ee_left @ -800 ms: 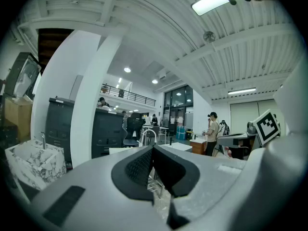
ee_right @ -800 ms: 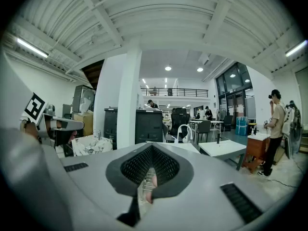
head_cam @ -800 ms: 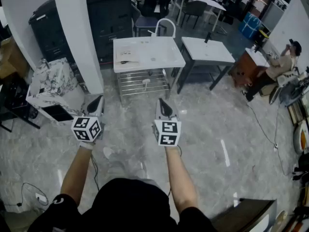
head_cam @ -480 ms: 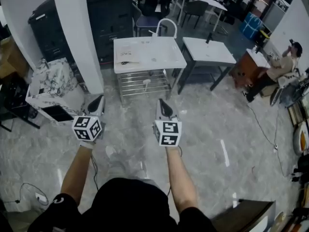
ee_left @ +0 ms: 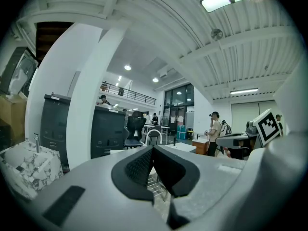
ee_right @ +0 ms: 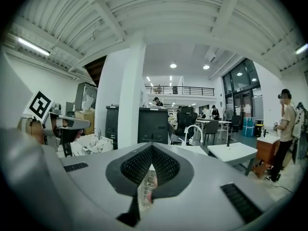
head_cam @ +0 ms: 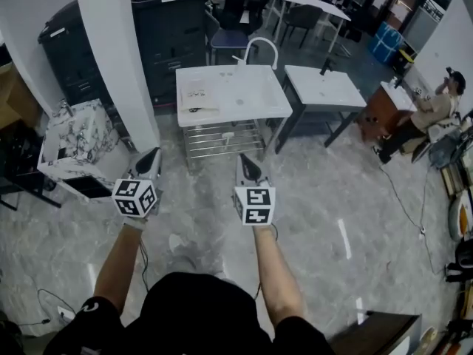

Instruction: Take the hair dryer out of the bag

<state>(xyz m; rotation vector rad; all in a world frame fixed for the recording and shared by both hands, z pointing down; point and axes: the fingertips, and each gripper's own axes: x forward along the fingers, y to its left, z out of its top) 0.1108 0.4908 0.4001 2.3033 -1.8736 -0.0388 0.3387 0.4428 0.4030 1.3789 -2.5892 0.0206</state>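
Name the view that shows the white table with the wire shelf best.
The head view: the white table shows whole from above, with its top and the wire shelf under it. Both gripper views catch it low and edge-on, mostly hidden behind their shut jaws.

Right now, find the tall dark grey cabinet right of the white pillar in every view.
Head view: tall dark grey cabinet, top, left of centre.
Left gripper view: cabinet, left of centre, mid-height.
Right gripper view: cabinet at centre, mid-height.
Shared landmark: white pillar, just left of it in all three.
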